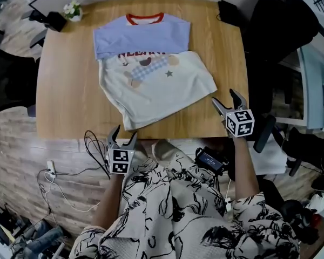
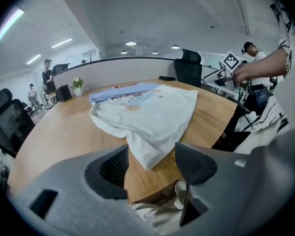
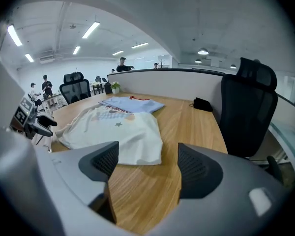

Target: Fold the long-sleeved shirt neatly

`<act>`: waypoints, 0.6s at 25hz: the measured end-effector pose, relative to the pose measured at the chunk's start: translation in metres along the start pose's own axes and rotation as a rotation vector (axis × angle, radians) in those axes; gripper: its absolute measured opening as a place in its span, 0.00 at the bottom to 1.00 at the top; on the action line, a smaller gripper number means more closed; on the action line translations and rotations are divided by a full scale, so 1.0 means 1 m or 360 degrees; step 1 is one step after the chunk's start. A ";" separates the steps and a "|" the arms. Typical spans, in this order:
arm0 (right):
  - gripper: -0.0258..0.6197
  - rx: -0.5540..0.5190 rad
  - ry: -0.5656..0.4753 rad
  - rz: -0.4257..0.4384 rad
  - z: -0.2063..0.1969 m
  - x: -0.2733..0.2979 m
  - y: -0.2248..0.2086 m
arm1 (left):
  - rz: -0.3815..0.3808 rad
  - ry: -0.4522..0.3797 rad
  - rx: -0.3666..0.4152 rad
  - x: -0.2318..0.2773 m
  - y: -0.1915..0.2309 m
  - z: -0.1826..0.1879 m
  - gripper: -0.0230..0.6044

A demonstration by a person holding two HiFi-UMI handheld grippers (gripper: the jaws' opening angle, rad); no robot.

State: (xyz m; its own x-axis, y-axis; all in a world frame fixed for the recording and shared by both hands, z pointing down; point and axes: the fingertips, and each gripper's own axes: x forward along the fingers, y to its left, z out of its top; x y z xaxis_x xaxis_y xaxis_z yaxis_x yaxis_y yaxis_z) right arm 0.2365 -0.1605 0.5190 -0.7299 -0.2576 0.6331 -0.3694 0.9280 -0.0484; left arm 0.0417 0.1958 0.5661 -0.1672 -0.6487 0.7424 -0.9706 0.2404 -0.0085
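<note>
Shirt point(image 1: 151, 82) is being left flat on table point(image 1: 65, 99), untouched. Left gripper point(image 1: 124, 133) and right gripper point(image 1: 224, 97) are being held near its front edge, jaws apart, empty.

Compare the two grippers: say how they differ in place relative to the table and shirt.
The left gripper sits at the table's near edge, just short of the shirt's nearest corner; the right gripper is over the table's near right corner, beside the shirt's right hem. The left gripper's view frames that cloth corner between its fingers; the right gripper's frames mostly bare wood. Both are open, empty and clear of the cloth.
</note>
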 end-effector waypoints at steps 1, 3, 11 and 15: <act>0.62 0.0011 0.0009 0.0005 -0.005 0.000 -0.002 | 0.0005 0.0013 -0.0006 0.004 -0.002 -0.004 0.52; 0.62 0.0027 0.0024 0.0018 -0.013 0.002 -0.005 | 0.0013 0.0040 -0.0031 0.013 -0.003 -0.012 0.48; 0.62 0.0009 0.0083 0.0086 -0.028 0.016 -0.003 | 0.0259 -0.0014 -0.0348 0.000 0.029 -0.023 0.09; 0.62 0.0021 0.0116 0.0122 -0.034 0.024 -0.006 | 0.0298 -0.0035 -0.0461 -0.006 0.038 -0.032 0.09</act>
State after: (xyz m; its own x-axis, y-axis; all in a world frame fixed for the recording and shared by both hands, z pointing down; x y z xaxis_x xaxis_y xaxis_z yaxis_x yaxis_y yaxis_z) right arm 0.2410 -0.1629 0.5610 -0.7127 -0.1654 0.6817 -0.3223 0.9404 -0.1088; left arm 0.0118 0.2319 0.5822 -0.3446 -0.5886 0.7313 -0.8338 0.5498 0.0496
